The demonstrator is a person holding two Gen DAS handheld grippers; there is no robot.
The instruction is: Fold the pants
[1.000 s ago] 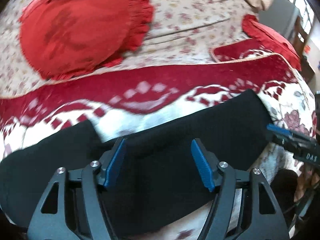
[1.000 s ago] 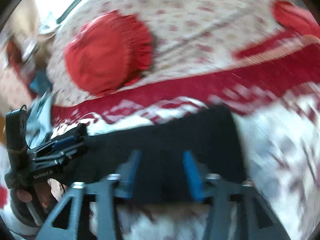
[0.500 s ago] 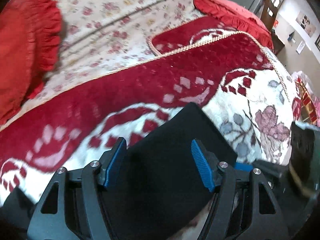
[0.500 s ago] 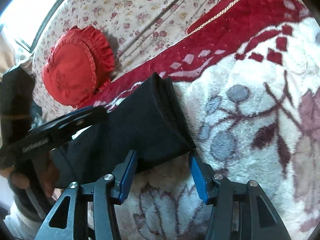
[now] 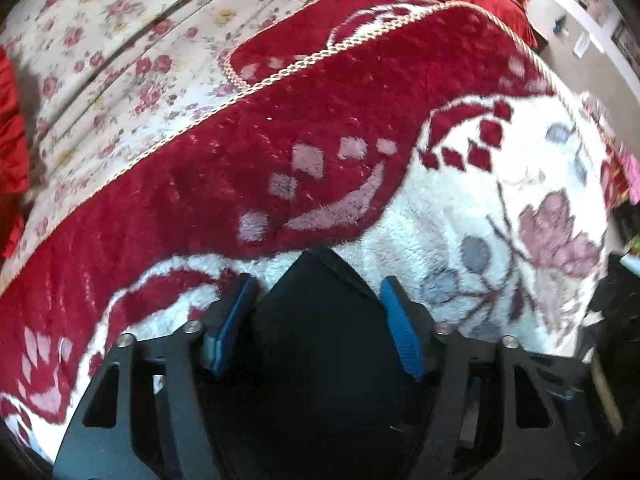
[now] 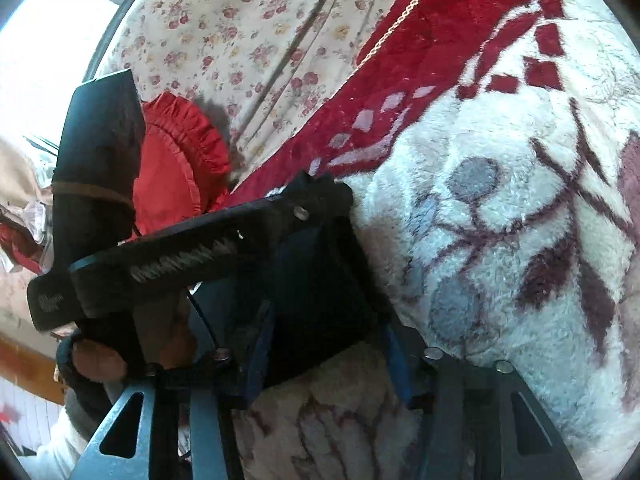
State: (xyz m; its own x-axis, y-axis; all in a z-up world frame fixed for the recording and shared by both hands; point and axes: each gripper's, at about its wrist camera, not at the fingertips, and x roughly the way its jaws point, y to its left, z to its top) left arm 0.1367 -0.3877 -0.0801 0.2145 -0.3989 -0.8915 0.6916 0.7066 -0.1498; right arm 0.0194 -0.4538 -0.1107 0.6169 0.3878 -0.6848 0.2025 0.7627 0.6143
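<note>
Compared with half a second ago, my left tongs (image 5: 316, 320) have crept toward the pants' (image 5: 320, 360) corner, which now pokes up between the spread blue pads at the bottom centre of the left view. Those tongs stand wide open, gripping nothing. My right tongs (image 6: 328, 356) are equally open, with the black fold lying between and just beyond the pads, low centre of the right view. The pants look plain black, thickly layered, with a sharp corner. They rest on the plush red-and-white blanket (image 5: 460, 208). A red ruffled cushion (image 6: 176, 160) sits farther off, centre left.
</note>
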